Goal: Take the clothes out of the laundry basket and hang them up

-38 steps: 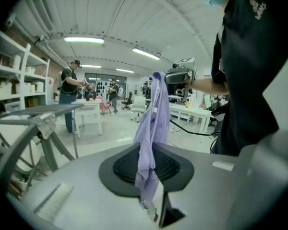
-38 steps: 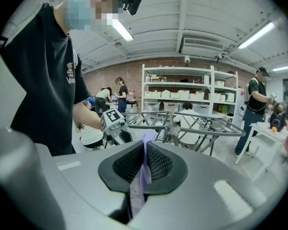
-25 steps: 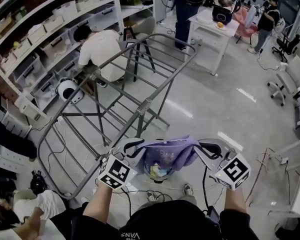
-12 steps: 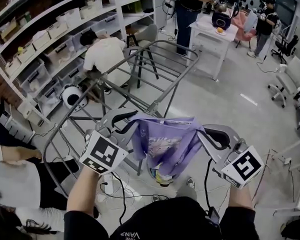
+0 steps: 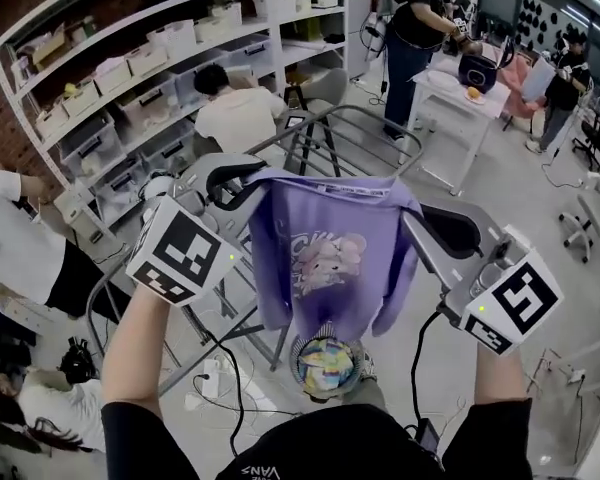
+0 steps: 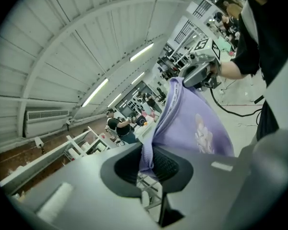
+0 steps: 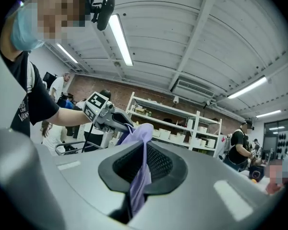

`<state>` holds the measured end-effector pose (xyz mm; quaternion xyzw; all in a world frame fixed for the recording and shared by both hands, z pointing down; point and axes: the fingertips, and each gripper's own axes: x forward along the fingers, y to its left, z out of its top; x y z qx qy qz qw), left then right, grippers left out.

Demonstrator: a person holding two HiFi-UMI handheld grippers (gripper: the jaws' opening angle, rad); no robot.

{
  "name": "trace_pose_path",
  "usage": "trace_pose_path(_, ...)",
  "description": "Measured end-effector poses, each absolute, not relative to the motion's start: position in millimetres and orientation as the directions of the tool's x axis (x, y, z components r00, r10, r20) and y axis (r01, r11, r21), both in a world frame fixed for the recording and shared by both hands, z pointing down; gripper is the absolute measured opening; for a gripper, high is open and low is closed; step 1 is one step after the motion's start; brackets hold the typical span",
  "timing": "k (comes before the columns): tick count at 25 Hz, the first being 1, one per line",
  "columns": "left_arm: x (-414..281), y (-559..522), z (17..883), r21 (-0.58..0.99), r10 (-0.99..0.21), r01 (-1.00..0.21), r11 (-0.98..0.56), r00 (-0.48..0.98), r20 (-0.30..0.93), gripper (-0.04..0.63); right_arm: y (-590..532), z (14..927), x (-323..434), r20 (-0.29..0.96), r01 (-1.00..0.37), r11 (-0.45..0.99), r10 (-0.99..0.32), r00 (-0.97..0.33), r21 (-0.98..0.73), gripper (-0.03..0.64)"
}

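Note:
A purple T-shirt (image 5: 330, 253) with a cartoon print hangs spread between my two grippers, front side toward me. My left gripper (image 5: 242, 180) is shut on its left shoulder, and the cloth (image 6: 192, 119) runs out from between the pads of that left gripper (image 6: 149, 164). My right gripper (image 5: 428, 220) is shut on the other shoulder, where a fold of the shirt (image 7: 141, 171) is pinched in the jaws of that right gripper (image 7: 143, 164). The grey metal drying rack (image 5: 325, 116) stands just beyond the shirt. A round container with colourful contents (image 5: 325, 365) sits on the floor below the hem.
White shelving with bins (image 5: 130, 68) lines the left wall. A person in white (image 5: 240, 113) crouches behind the rack, another stands at a white table (image 5: 470, 98), and a third is at the left edge (image 5: 20, 248). Cables (image 5: 230, 388) lie on the floor.
Both grippers have risen with the shirt. It was bunched low between them and now hangs open at full length in front of the rack.

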<state>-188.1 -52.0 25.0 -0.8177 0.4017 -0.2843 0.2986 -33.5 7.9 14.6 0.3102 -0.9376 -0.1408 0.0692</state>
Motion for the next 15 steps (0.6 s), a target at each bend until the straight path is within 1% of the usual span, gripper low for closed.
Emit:
trace_pose_path(4,-180.6,-101.7,-7.2,-0.760,-0.876,-0.490,-0.428,0.432,0.215,0.040,-45.5,-19.4,-23.3,0.037,-0.493,0.789,-0.542,-0.839,0.366,0.018)
trace_pose_path(7,-175.6,-142.7,-37.6,-0.777,-0.901,-0.493,-0.391,0.378,0.213,0.040,-86.9,-46.9,-16.6,0.027,-0.453,0.809,-0.498,-0.867,0.375,0.018)
trace_pose_path(12,-175.5,-209.9,-81.0,-0.815,-0.931,-0.473,-0.334,0.300,0.208,0.040,-156.1,-83.2,-13.2,-0.004,-0.437,0.825,-0.467,-0.884,0.358,0.018)
trace_pose_path(15,-168.0,-251.8,-118.7,-0.848,-0.953,-0.452,-0.278,0.242,0.183,0.040,-199.2,-115.6,-3.7,-0.027,-0.437,0.833,-0.456,-0.890,0.339,0.018)
